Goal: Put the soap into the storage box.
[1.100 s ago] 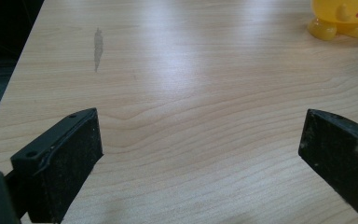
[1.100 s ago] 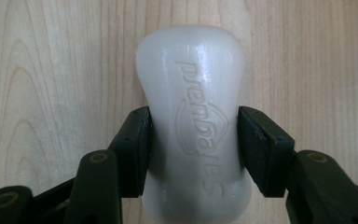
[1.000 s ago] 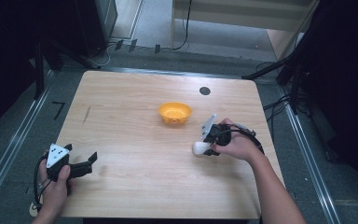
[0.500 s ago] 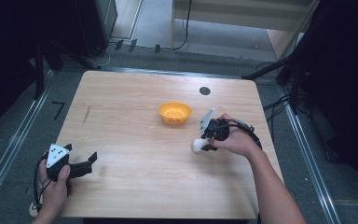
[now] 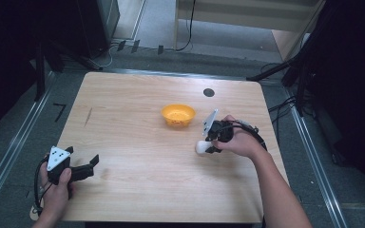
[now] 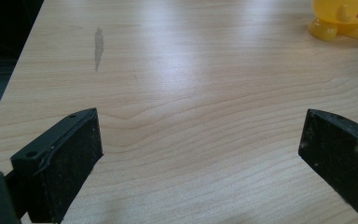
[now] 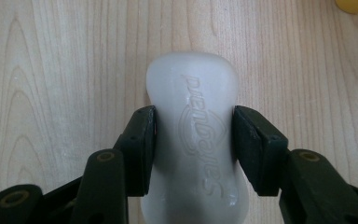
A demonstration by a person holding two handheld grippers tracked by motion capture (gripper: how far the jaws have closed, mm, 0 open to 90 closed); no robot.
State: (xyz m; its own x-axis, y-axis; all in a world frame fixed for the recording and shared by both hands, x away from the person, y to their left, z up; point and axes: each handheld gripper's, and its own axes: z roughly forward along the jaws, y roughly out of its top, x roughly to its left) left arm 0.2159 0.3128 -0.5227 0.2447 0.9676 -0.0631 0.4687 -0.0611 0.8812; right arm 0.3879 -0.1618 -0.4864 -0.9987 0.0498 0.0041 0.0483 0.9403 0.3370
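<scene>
Soap bar (image 7: 197, 140): white, waisted, embossed lettering on top; lying on the wooden table (image 5: 138, 123), pinched at its narrow middle between both pads of the right tongs.
Right tongs (image 5: 208, 146): clamped on the soap bar from either side, pads pressing its flanks; held in the right hand (image 5: 237, 140), pointing across the table toward the left tongs.
Left tongs (image 5: 91, 164): spread wide, nothing between the pads; held low at the near left corner, well apart from the soap bar.
Orange bowl (image 5: 178, 114): just beyond the right tongs, slightly to their left; apart from the soap.
Yellow toy (image 6: 342, 18): far ahead of the left tongs, toward their right.
</scene>
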